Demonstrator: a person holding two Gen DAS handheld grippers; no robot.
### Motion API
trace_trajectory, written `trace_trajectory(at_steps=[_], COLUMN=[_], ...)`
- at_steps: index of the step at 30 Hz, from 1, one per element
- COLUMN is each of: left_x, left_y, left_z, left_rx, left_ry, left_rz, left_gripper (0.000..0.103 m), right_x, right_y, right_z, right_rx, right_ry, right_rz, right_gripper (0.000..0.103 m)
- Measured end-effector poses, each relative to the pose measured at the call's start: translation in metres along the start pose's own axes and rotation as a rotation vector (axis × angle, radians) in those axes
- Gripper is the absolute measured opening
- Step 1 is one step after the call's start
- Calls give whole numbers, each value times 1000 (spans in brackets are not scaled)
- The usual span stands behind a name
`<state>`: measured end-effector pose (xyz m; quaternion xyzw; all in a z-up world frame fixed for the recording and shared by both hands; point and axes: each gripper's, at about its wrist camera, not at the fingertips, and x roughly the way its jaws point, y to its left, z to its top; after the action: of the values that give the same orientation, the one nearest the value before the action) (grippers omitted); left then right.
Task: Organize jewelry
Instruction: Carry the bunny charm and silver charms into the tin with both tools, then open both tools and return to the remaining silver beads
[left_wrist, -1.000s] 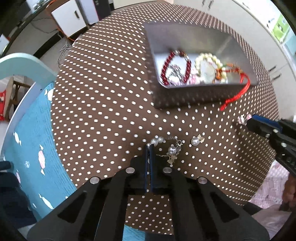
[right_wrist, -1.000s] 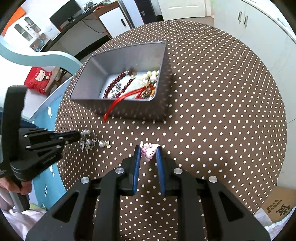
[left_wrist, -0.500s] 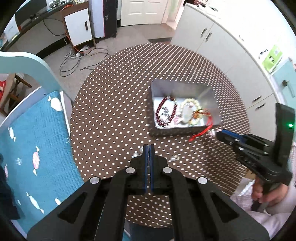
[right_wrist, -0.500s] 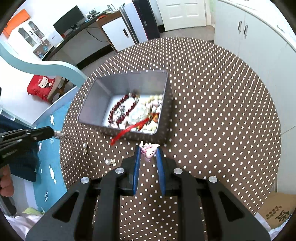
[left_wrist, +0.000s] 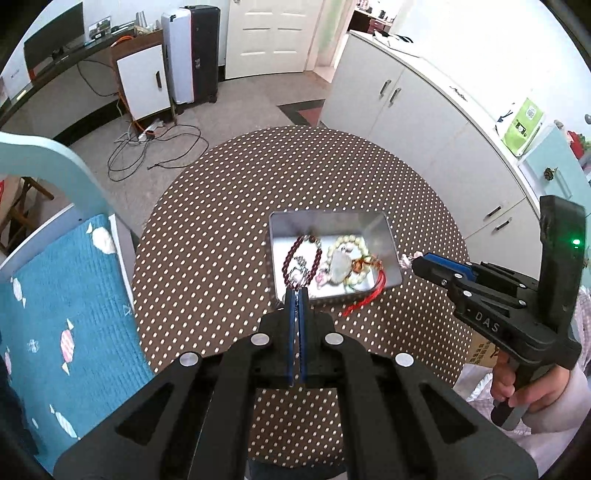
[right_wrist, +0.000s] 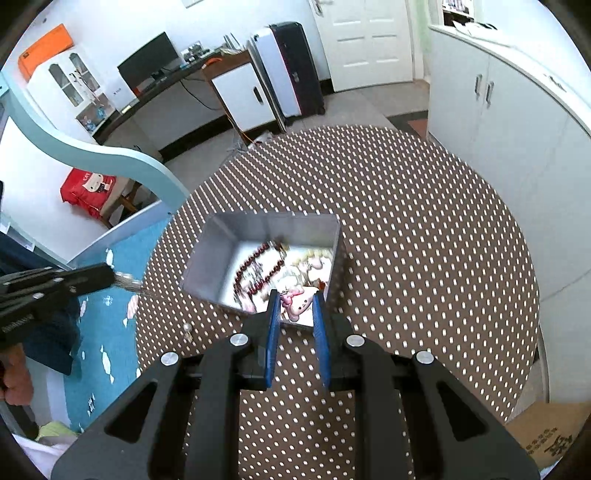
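A grey metal tin (left_wrist: 280, 221) (right_wrist: 207, 254) on the dotted round table holds a dark red bead bracelet (left_wrist: 291, 254), a cream bead bracelet (left_wrist: 351, 245) and a red cord (left_wrist: 369, 295) that hangs over its rim. My left gripper (left_wrist: 296, 291) is shut on a thin silver chain (right_wrist: 129, 282), held high above the table left of the tin. My right gripper (right_wrist: 295, 299) is shut on a small pink charm (right_wrist: 297, 302), held over the tin's near right corner. A pearl earring (right_wrist: 188, 328) lies on the table near the tin.
The brown polka-dot table (left_wrist: 240, 206) is round. A chair with a teal cushion (left_wrist: 55, 314) stands at its left. White cabinets (left_wrist: 424, 110) line the right. A cardboard box (right_wrist: 546, 439) sits on the floor at right.
Both grippers have risen well above the table. The left lifted the silver chain off the cloth. The right carried the pink charm up and over the tin's near corner.
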<state>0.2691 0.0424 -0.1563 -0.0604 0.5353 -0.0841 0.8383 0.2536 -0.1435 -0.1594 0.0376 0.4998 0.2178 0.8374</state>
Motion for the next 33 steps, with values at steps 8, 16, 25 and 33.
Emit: trace_trajectory(at_steps=[8, 16, 25, 33], left_x=[20, 30, 34, 45], left_y=[-6, -5, 9, 34], left_z=[23, 25, 7, -31], left_rx=[-3, 0, -38, -95], left_ry=[-3, 18, 53, 133], left_rz=[-39, -30, 15, 65], left_gripper=[2, 18, 25, 42], right_x=[15, 18, 21, 33], right_y=[11, 5, 9, 31], right_z=[10, 8, 1, -25], right_rx=[-25, -14, -32, -118], right_ry=[16, 37, 73, 139], right_rz=[-10, -32, -6, 107], right_gripper=[18, 36, 43, 49])
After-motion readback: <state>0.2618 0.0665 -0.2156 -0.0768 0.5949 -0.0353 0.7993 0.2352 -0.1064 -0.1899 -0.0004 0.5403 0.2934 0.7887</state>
